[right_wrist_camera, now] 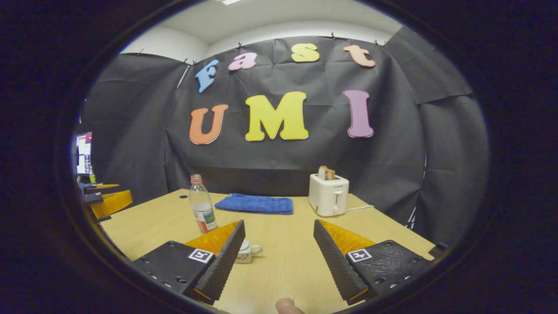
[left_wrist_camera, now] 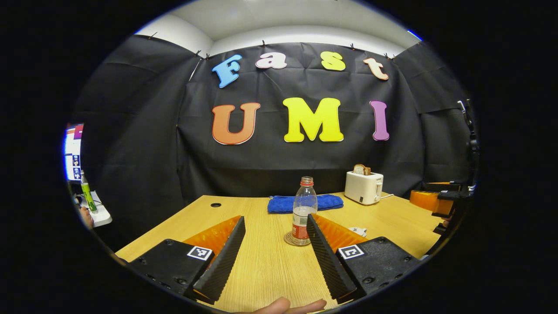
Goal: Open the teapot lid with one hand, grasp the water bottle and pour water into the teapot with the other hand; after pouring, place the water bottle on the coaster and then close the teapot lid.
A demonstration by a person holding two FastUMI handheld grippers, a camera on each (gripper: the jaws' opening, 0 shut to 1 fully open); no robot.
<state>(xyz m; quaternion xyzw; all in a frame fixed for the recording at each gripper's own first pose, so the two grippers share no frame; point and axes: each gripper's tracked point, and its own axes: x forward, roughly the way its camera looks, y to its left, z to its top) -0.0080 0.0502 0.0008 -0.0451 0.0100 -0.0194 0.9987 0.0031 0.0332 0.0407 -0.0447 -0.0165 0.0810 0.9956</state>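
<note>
A clear water bottle [left_wrist_camera: 304, 209] with a red label and cap stands upright on a round coaster [left_wrist_camera: 291, 240] in the middle of the wooden table; the right gripper view has it [right_wrist_camera: 202, 206] at the left. A small white teapot [right_wrist_camera: 249, 252] sits on the table, half hidden behind my right gripper's left finger; in the left gripper view a white bit of it [left_wrist_camera: 358, 230] peeks out past the finger. My left gripper [left_wrist_camera: 275, 220] is open, and the bottle is just beyond its right fingertip. My right gripper [right_wrist_camera: 279, 223] is open and holds nothing.
A folded blue towel [left_wrist_camera: 305, 203] lies at the back of the table [left_wrist_camera: 266, 261], with a white toaster [left_wrist_camera: 363, 186] holding bread to its right. The right gripper [left_wrist_camera: 440, 203] is at the right edge of the left gripper view. A thumb [left_wrist_camera: 283, 306] is at the bottom.
</note>
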